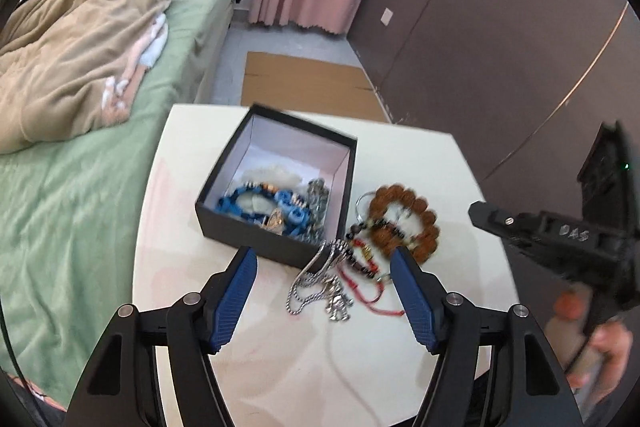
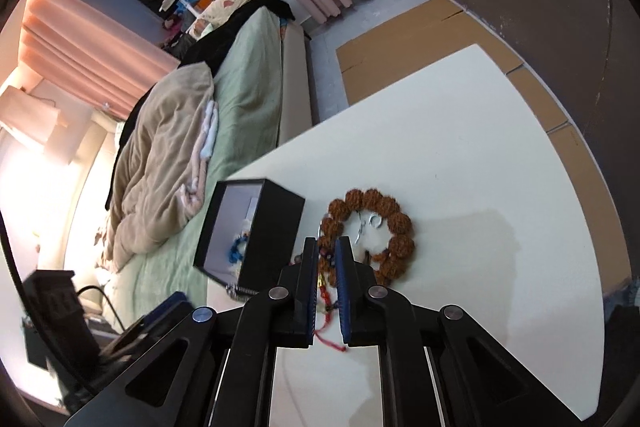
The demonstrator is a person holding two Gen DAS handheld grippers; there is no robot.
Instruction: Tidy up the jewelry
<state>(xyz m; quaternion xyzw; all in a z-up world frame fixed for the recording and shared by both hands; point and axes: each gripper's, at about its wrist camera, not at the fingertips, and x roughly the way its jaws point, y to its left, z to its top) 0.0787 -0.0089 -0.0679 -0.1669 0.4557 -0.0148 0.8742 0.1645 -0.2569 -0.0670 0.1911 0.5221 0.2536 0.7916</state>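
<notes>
My left gripper [image 1: 324, 267] stands wide open and empty above the silver chain [image 1: 320, 287]. Only that view shows the blue beads [image 1: 264, 203] inside the black box [image 1: 276, 243]. My right gripper [image 2: 326, 263] is nearly closed around the red cord bracelet [image 2: 326, 307], whose length runs toward me. The brown bead bracelet [image 2: 372, 231] lies flat beside the box on the white table [image 2: 480, 167], with open room to its right.

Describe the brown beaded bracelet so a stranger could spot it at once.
On the white table, look just right of the open black box that holds blue jewelry. The brown beaded bracelet lies flat there, in the tangle of loose pieces outside the box. Unlike the silver chain and the red corded string beside it, it is a closed ring of big, rough, reddish-brown beads.
</notes>
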